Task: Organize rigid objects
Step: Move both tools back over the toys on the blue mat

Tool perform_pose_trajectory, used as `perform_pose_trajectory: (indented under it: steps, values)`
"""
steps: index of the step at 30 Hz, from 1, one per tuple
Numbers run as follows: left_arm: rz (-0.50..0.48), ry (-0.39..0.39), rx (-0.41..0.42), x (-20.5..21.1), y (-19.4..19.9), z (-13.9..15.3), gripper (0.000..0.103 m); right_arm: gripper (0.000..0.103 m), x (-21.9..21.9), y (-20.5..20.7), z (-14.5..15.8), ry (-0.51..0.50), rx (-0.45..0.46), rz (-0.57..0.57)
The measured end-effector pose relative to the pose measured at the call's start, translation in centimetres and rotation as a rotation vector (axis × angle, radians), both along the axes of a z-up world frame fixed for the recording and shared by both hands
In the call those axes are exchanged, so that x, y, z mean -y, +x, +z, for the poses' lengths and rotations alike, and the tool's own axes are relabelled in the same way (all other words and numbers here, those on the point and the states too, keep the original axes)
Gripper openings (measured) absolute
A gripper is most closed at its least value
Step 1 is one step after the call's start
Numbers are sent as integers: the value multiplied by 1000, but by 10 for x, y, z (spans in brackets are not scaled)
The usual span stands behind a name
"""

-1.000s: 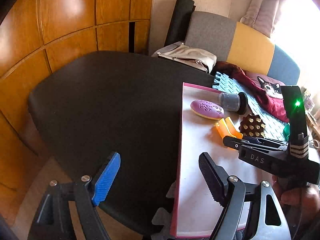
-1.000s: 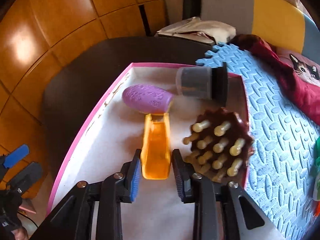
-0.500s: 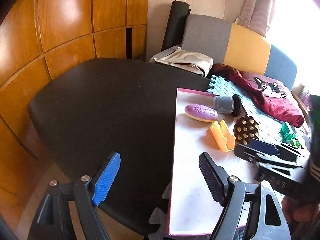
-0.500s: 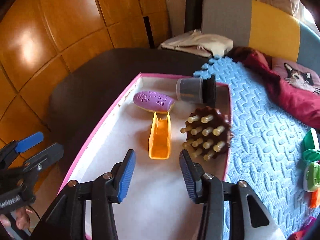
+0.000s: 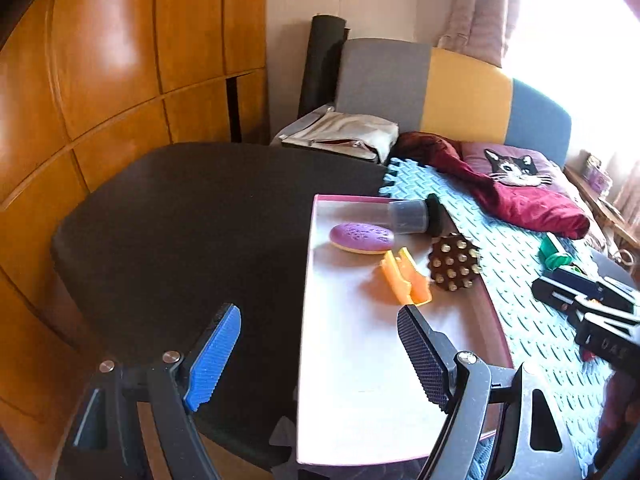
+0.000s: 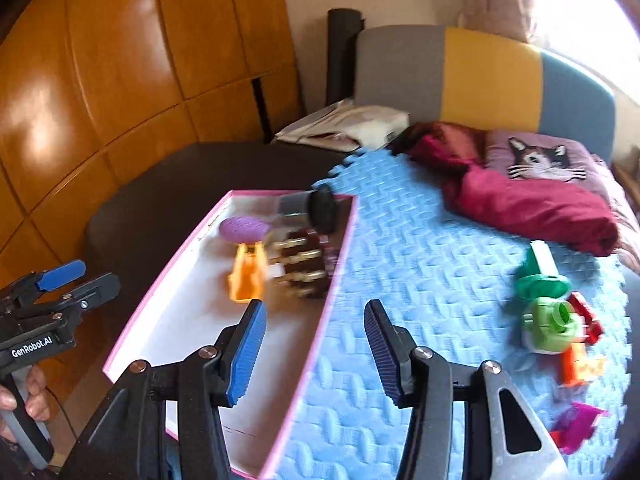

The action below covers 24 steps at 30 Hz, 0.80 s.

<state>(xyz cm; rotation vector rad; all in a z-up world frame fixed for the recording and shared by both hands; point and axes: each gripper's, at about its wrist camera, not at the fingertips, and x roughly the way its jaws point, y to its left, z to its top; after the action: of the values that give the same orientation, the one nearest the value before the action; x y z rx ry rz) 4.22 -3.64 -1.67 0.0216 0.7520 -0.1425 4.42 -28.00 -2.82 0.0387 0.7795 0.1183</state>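
Note:
A pink-rimmed white tray [image 5: 360,380] [image 6: 168,332] holds a purple oval [image 5: 362,237] [image 6: 244,229], an orange clip [image 5: 406,278] [image 6: 248,278], a brown studded massager [image 5: 454,267] [image 6: 306,266] and a grey jar with a black lid [image 5: 414,216] [image 6: 312,206]. My left gripper [image 5: 320,360] is open and empty over the tray's left rim. My right gripper [image 6: 314,354] is open and empty over the tray's right rim; it also shows in the left wrist view [image 5: 568,292]. Green [image 6: 542,280], light-green [image 6: 550,326], red-orange [image 6: 580,356] and magenta [image 6: 576,424] pieces lie on the blue foam mat [image 6: 432,264].
The tray and mat rest on a dark round table [image 5: 180,232]. A maroon cloth [image 6: 520,204] and a cat cushion [image 6: 540,156] lie at the far right. A bag [image 5: 344,136] and a colour-block sofa back [image 5: 452,92] stand behind. Wooden panels [image 5: 100,80] are on the left.
My right gripper let go of the orange clip in the tray, opened, and pulled back and to the right, over the tray's right rim. My left gripper stayed open.

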Motion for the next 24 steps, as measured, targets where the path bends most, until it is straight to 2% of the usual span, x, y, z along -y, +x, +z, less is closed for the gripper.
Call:
perform_pose_trajectory:
  steps: [2,4,13,18,21,23,24]
  values:
    - [-15,1,2,6,-1,2,82,55,14,-4,4,-17,11,-27]
    - [-32,7,3,13,-3,3,82,62,29,-9,6,-24,19,-54]
    - [-121,35,11,45,-10,7,82,62,109,-28,17,-80,44,-224]
    - [-182,42,15,69,-12,10,82,62,176,-43,9,-100,46,-416]
    - [-226,44,5,85,-13,10,82,62,215,-57,-5,-51,43,-549]
    - [-250,38,-7,96,-12,9,82,62,245,-65,-18,30,-30,-666]
    - [-262,36,-11,101,-12,8,82,62,258,-69,-19,85,-27,-701]
